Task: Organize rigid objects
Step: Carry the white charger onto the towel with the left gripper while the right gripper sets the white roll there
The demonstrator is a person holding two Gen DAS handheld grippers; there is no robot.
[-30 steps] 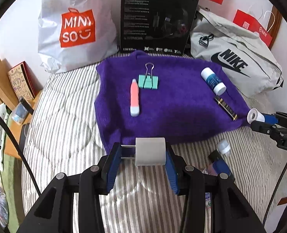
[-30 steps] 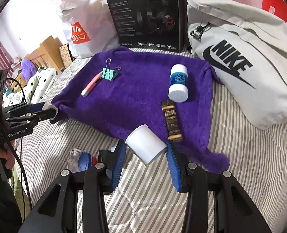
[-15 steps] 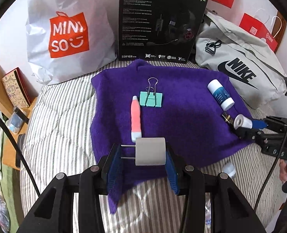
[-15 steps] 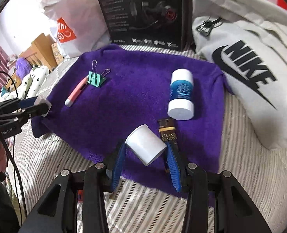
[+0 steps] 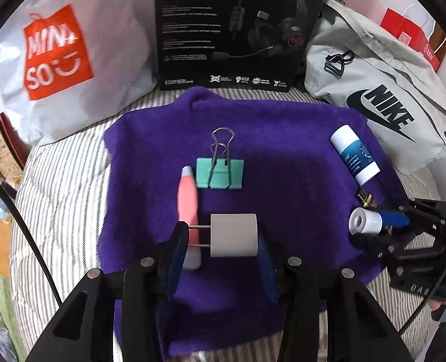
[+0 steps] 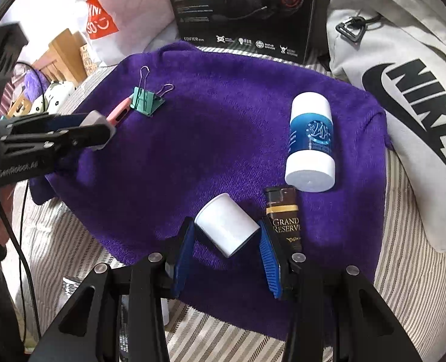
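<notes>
— How far along would you say this sorting is?

— Partway, I'd guess. 4 things already lie on the purple towel (image 5: 283,157): the pink pen (image 5: 187,199) touching the green binder clip (image 5: 220,173), and over on the right the blue-and-white bottle (image 6: 312,141) with the dark lighter (image 6: 284,223) just beside it. 2 more are held above the towel and not yet set down. Something small also lies on the striped bedding (image 6: 409,271) below the right tool, too hidden to name.

— What do the grippers have?

— The left gripper (image 5: 220,239) is closed on a white plug adapter (image 5: 233,235), its 2 metal pins pointing at the left pad and touching it, over the pen's lower end. The right gripper (image 6: 226,235) is about half closed around a small white cup (image 6: 226,226), tilted, both blue fingers (image 6: 269,252) pressing its sides, just left of the lighter.

— So what's left?

— Placing those 2, I reckon.
</notes>
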